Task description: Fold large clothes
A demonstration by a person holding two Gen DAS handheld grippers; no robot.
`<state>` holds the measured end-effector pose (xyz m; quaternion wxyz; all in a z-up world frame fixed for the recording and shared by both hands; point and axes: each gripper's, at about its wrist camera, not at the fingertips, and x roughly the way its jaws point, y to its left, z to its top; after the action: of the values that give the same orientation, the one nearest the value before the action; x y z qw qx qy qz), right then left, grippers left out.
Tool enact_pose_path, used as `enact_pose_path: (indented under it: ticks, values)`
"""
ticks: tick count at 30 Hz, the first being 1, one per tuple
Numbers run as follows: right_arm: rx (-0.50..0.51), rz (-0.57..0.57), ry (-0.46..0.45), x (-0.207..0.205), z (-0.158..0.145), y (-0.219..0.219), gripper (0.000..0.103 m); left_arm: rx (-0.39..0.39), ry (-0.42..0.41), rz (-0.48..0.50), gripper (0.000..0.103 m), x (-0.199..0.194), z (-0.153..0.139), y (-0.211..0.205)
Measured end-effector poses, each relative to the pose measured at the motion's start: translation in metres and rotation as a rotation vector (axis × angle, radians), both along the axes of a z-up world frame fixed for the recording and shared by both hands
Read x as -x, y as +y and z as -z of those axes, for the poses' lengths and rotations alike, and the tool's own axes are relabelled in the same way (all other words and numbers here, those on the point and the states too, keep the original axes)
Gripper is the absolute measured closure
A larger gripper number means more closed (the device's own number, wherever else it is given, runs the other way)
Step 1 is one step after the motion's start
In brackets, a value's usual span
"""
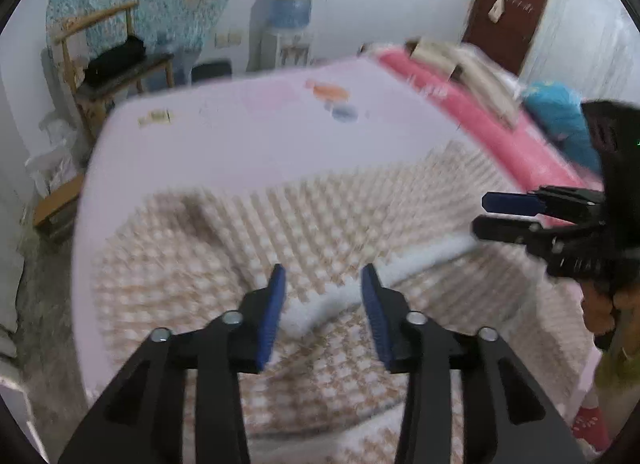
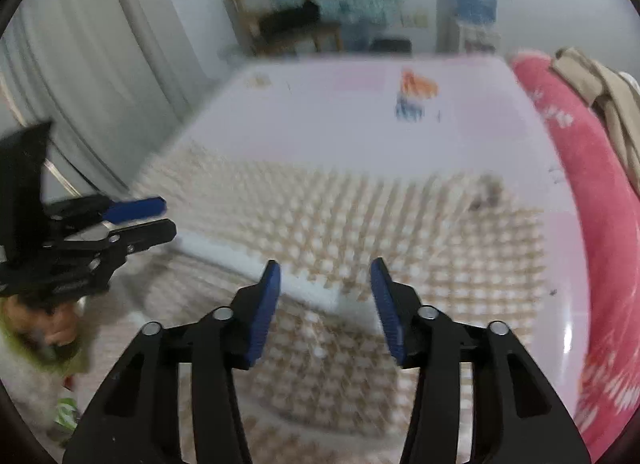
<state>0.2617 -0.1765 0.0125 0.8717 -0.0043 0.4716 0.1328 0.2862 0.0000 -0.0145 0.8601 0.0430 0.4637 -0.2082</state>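
A large tan-and-white checked garment (image 1: 280, 248) lies spread on a pale pink bed sheet (image 1: 248, 131), with a white inner edge (image 1: 424, 260) showing along a fold. It also shows in the right wrist view (image 2: 380, 232). My left gripper (image 1: 323, 288) is open and empty just above the garment near the white edge. My right gripper (image 2: 325, 284) is open and empty above the garment by the same white strip (image 2: 256, 264). Each gripper shows in the other's view, the right one (image 1: 486, 213) and the left one (image 2: 168, 219), both open. The views are blurred.
A rolled pink blanket (image 1: 472, 119) with beige clothes (image 1: 460, 59) lies along the bed's right side. A wooden chair (image 1: 112, 63), a water dispenser (image 1: 288, 23) and a brown door (image 1: 508, 11) stand beyond the bed. A printed figure (image 2: 416, 91) marks the sheet.
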Motion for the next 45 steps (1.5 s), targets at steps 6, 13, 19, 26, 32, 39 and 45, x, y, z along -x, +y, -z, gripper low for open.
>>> enact_pose_path:
  ticks: [6, 13, 19, 26, 32, 39, 45]
  values:
    - [0.057, 0.024, -0.014, 0.022, -0.005, 0.022, 0.046, 0.044, 0.034, -0.078, 0.047, 0.014, -0.005, 0.013]
    - [-0.125, 0.014, -0.029, 0.084, -0.021, 0.022, 0.030, 0.102, -0.028, -0.173, 0.029, 0.080, -0.034, 0.068]
    - [-0.130, -0.053, -0.026, 0.128, -0.010, 0.039, 0.030, 0.103, -0.106, -0.222, 0.024, 0.138, -0.041, 0.106]
    - [-0.074, -0.002, 0.025, 0.143, 0.031, 0.042, 0.029, 0.045, -0.116, -0.313, 0.024, 0.154, -0.025, 0.131]
    - [-0.097, 0.009, 0.038, 0.141, 0.030, 0.040, 0.027, 0.068, -0.087, -0.343, 0.030, 0.138, -0.009, 0.143]
    - [-0.091, 0.009, 0.034, 0.141, 0.031, 0.041, 0.027, 0.143, -0.079, -0.287, 0.050, 0.124, -0.007, 0.133]
    - [-0.092, 0.009, 0.034, 0.140, 0.032, 0.042, 0.027, 0.128, -0.086, -0.227, 0.061, 0.109, -0.007, 0.121]
